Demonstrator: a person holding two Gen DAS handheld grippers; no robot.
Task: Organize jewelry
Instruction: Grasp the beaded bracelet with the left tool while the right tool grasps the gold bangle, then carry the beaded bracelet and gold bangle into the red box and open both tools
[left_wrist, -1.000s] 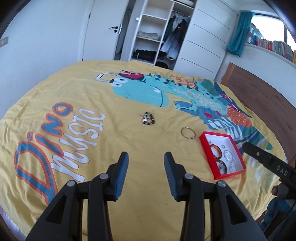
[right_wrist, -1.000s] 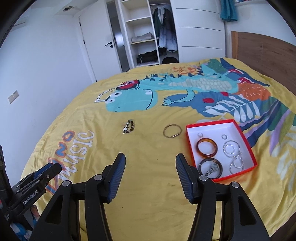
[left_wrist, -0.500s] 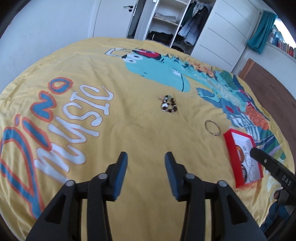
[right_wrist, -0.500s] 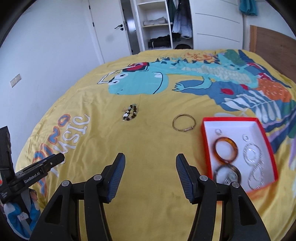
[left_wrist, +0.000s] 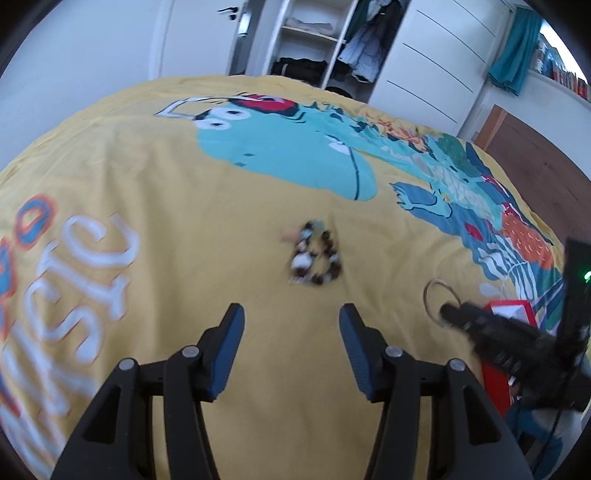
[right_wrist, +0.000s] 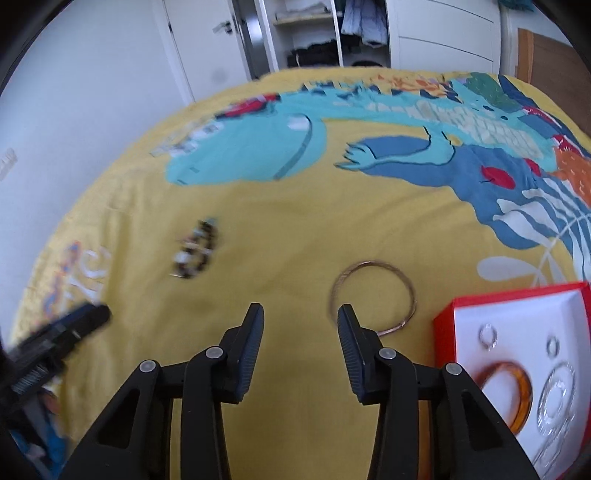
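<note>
A beaded bracelet (left_wrist: 314, 258) lies on the yellow bedspread just ahead of my open, empty left gripper (left_wrist: 291, 314); it also shows in the right wrist view (right_wrist: 195, 253). A thin metal bangle (right_wrist: 373, 293) lies on the spread, its left side just beyond my right fingertip (right_wrist: 345, 317); my right gripper (right_wrist: 300, 314) is open and empty. The bangle shows partly in the left wrist view (left_wrist: 439, 299). A red box (right_wrist: 461, 314) with a white inside holds an amber bangle (right_wrist: 509, 391), clear rings and small rings.
The yellow dinosaur bedspread (left_wrist: 166, 206) covers the whole bed. An open wardrobe (left_wrist: 317, 44) and white door stand at the far end. A wooden headboard (left_wrist: 546, 155) is at the right. The right gripper's body (left_wrist: 517, 343) shows in the left wrist view.
Both grippers have moved forward and down toward the spread. The beaded bracelet is now close to the left gripper, the metal bangle close to the right one. Both stay open.
</note>
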